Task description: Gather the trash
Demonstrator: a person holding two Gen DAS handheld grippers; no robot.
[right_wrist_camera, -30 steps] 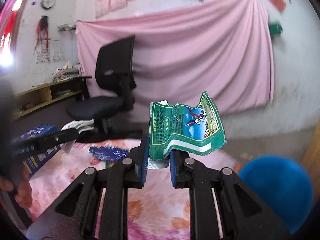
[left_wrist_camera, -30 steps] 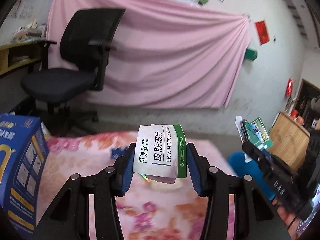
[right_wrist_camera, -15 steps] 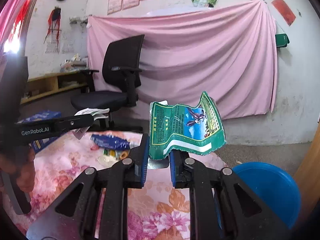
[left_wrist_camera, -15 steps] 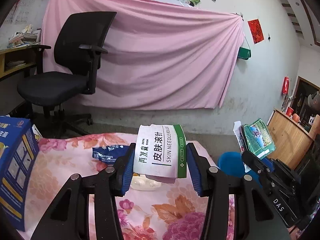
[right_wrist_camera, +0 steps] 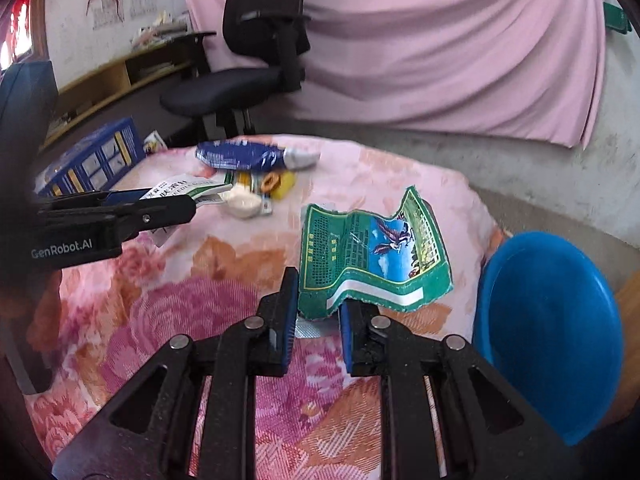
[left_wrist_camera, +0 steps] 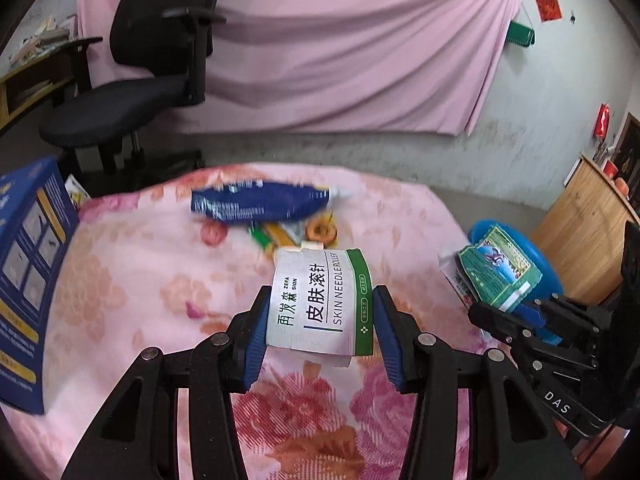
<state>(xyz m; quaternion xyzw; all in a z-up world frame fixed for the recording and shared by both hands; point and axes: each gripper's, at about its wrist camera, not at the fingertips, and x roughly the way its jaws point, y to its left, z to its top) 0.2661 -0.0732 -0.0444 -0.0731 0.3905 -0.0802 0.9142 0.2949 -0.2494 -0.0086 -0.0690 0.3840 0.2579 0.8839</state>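
Now tilting down from the wall toward the counter [left_wrist_camera: 120, 280], so leftover trash at upper centre is coming into view: blue tube [left_wrist_camera: 256, 204], small bits. Left gripper [left_wrist_camera: 320, 320] clenching the white box [left_wrist_camera: 320, 300]; right gripper [right_wrist_camera: 318, 312] pinching the green packet [right_wrist_camera: 372, 256], blue bin [right_wrist_camera: 548, 328] waiting lower right, both pieces seeming ready for dropping. Blurring the small bits beyond telling; bin partly cut off.
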